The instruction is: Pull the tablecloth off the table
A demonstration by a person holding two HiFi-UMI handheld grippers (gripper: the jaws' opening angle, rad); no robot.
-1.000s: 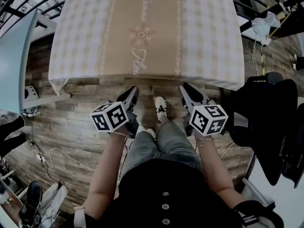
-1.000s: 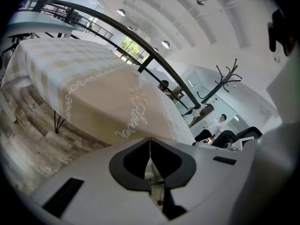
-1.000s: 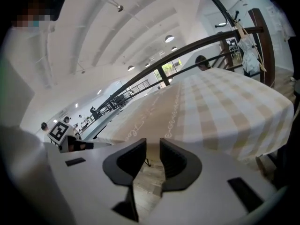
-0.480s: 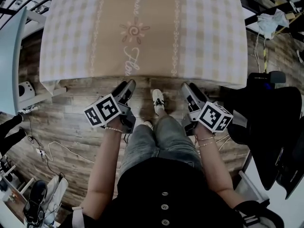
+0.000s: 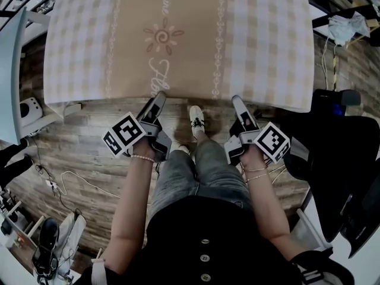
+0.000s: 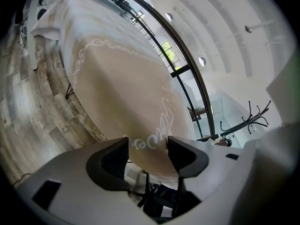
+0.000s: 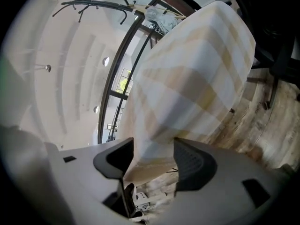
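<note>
A checked tablecloth with a beige middle band and stitched lettering covers the table; its near hem hangs toward me. My left gripper reaches that hem at the beige band, and my right gripper reaches it at the checked part. In the left gripper view the left gripper is open, and the hem of the tablecloth lies between its jaws. The right gripper view shows the right gripper open too, with the checked edge of the tablecloth dipping between its jaws.
A black chair stands close on the right. A pale blue panel and a white device sit at the left, with cables on the wood floor. My legs and a white shoe are between the grippers.
Both grippers moved forward to the cloth's near hem. The left jaws, shut a second ago, have opened; the right jaws have widened. The hem now sits between each pair.
</note>
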